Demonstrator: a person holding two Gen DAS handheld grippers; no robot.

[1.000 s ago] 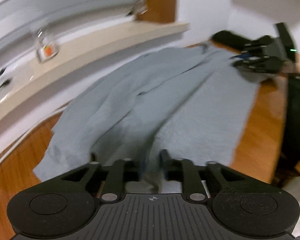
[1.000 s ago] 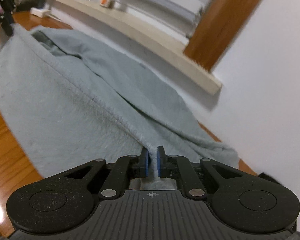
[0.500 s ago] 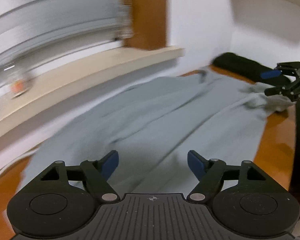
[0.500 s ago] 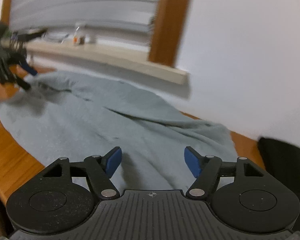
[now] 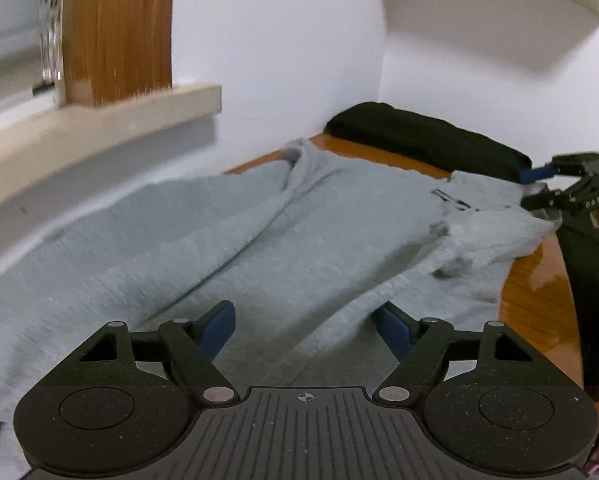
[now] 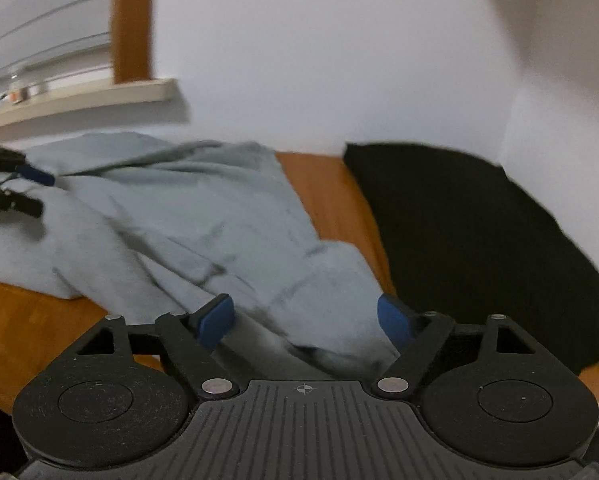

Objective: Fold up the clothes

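The light grey-blue fleece garment (image 5: 259, 240) lies spread and wrinkled on the orange-brown wooden table (image 5: 539, 292), close under the white wall (image 5: 279, 60) and the beige window ledge (image 5: 99, 120), with one bunched end near a folded black cloth (image 6: 479, 232) that lies in the far corner of the table. The left gripper (image 5: 307, 320) has just been opening its jaws and now they stand wide apart above the cloth, the blue pads (image 5: 219, 328) pressing on nothing. The right gripper (image 6: 305, 318) has also just been opening and stands wide apart over the bunched end of the garment, not clamped on it.
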